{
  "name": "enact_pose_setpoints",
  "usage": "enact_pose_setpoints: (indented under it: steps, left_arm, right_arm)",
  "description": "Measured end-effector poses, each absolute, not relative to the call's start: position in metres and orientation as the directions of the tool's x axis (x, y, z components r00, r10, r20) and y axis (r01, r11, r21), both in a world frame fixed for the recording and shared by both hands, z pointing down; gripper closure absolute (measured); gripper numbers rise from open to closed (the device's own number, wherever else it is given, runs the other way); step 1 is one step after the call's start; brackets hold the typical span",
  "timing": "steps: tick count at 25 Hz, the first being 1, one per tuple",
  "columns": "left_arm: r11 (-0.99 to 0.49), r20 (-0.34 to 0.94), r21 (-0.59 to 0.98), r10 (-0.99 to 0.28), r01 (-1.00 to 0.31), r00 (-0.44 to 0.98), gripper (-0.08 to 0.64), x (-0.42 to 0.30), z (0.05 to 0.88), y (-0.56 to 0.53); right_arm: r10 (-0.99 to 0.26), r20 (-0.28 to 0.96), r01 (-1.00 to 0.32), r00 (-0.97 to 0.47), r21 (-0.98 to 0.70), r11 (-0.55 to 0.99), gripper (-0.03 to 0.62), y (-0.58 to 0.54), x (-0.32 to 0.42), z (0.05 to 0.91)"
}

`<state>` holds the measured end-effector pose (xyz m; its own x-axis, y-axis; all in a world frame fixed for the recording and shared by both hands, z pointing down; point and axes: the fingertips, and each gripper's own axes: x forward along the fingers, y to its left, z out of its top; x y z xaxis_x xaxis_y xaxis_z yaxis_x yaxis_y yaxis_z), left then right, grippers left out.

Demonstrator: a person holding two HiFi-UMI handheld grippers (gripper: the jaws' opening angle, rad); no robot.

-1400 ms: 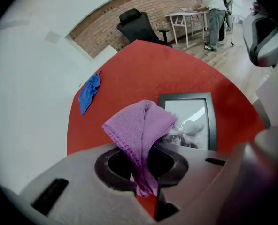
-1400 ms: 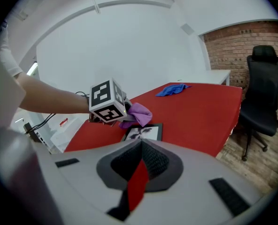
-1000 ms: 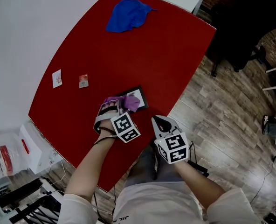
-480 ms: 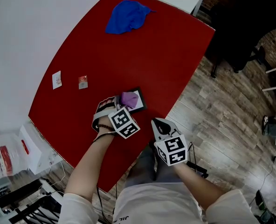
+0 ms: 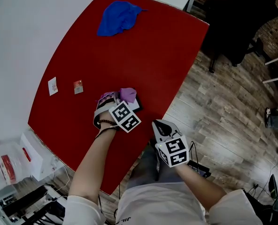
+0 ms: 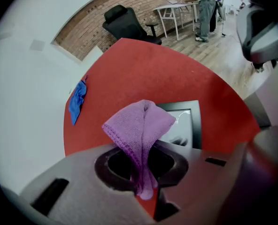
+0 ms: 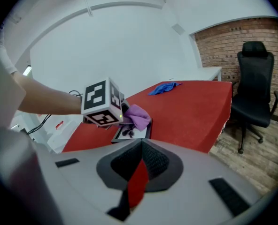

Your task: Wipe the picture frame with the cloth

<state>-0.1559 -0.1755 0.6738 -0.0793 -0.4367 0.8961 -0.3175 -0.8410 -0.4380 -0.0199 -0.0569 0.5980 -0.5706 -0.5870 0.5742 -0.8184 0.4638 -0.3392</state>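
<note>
**Purple cloth on the picture frame, held in the left tongs**

The picture frame (image 5: pixel 135 105) lies flat near the front edge of the red desk (image 5: pixel 143 50). It has a dark border around a pale picture with small dark figures, as the left gripper view shows. The purple cloth (image 5: pixel 127 94) rests bunched on top of it and hides most of it from the head view.

The left tongs (image 5: pixel 110 100) are clamped on a fold of that cloth, which rises from between them in a loose peak. The right tongs (image 5: pixel 163 127) hang off the desk's front edge, well apart from the frame. They are drawn nearly together with only a sliver of red showing, and nothing sits between them.

Farther out, two small cards (image 5: pixel 51 86) lie side by side to the left of the frame. A blue cloth (image 5: pixel 118 18) lies crumpled at the far end of the desk. A black office chair (image 5: pixel 237 27) stands on the wood floor (image 5: pixel 223 111) beyond.

A second ago the frame's far corner showed clear of the cloth. Now the cloth sits over that end, and the right tongs are where they were.
</note>
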Motion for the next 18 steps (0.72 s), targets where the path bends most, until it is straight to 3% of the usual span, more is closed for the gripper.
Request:
enact_pose_setpoints:
  steps: [9, 18]
  left_arm:
    - [-0.882, 0.912, -0.404, -0.409, -0.242, -0.033, 0.497, -0.130, 0.672, -0.095]
    - [-0.830, 0.890, -0.449, -0.450, -0.330, -0.079, 0.497, -0.146, 0.659, -0.184]
  right_arm:
    - [-0.583, 0.565, -0.810, -0.584, -0.352, 0.470, 0.588, -0.062, -0.025, 0.599]
    - [-0.593, 0.574, -0.825, -0.564, -0.357, 0.439, 0.588, -0.059, -0.013, 0.602]
